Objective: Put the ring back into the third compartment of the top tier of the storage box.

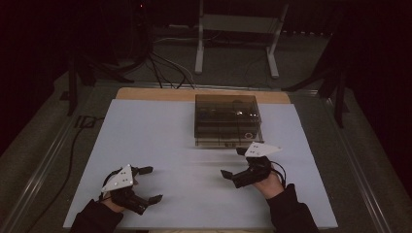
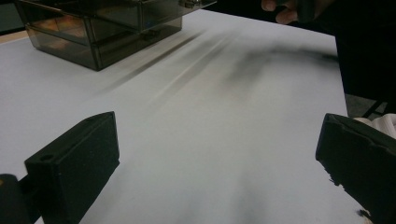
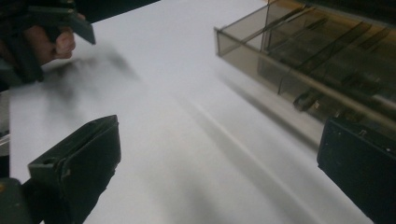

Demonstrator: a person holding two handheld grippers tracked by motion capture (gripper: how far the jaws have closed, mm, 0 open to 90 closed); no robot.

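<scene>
A smoky clear plastic organiser box (image 1: 227,120) with compartments and small parts inside sits at the far middle of the white table (image 1: 160,141). My left gripper (image 1: 149,184) rests open near the front left edge, nothing between its jaws. My right gripper (image 1: 234,162) is open just in front of the box, held in a hand, jaws empty. In the left gripper view the box (image 2: 107,28) lies far to the upper left beyond the open gripper (image 2: 219,154). The right gripper view has the box (image 3: 322,60) close at the right, next to the open gripper (image 3: 219,158).
The white sheet covers a wooden tabletop (image 1: 145,93). Beyond the table stand a white metal frame (image 1: 238,34), cables (image 1: 165,68) on the floor and dark stands at both sides. The other hand (image 3: 42,37) with its gripper appears at the upper left of the right gripper view.
</scene>
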